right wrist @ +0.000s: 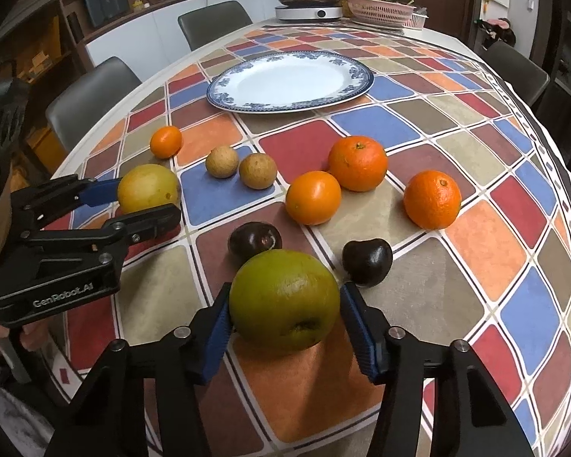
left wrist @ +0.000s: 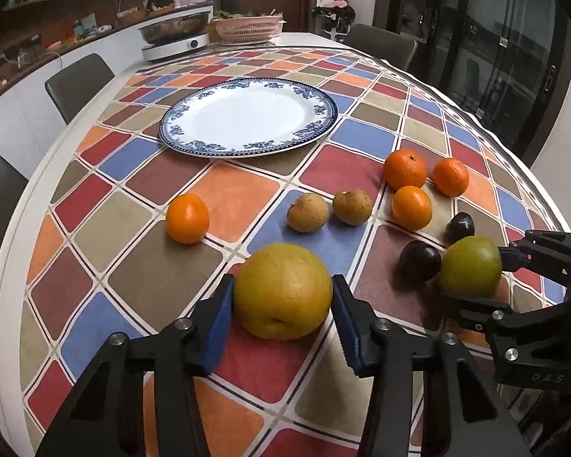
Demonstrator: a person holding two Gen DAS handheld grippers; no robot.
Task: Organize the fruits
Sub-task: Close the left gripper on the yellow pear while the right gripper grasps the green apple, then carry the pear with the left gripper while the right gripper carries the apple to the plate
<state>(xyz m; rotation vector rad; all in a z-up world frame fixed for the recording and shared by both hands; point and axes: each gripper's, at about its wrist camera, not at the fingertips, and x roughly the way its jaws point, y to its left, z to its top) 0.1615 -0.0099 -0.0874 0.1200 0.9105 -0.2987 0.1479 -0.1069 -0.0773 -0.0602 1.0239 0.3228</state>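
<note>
My left gripper [left wrist: 283,304] is shut on a large yellow fruit [left wrist: 281,289] that rests on the checked tablecloth; both blue pads press its sides. A green round fruit [right wrist: 283,297] sits on the cloth in my right gripper [right wrist: 285,312], which is shut on it. Two dark plums [right wrist: 255,242] [right wrist: 367,261] lie just beyond the green fruit. Further out lie three oranges [right wrist: 358,163] in a group, one small orange [right wrist: 166,141] and two brown round fruits [right wrist: 220,162]. A blue-rimmed white plate [right wrist: 356,85] stands bare behind them.
At the far end of the table [left wrist: 15,255] stand a cooker with a steel pan [left wrist: 175,38] and a pink basket [left wrist: 247,28]. Grey chairs [left wrist: 78,82] line the left side. The cloth's right edge [right wrist: 567,198] drops off close to the oranges.
</note>
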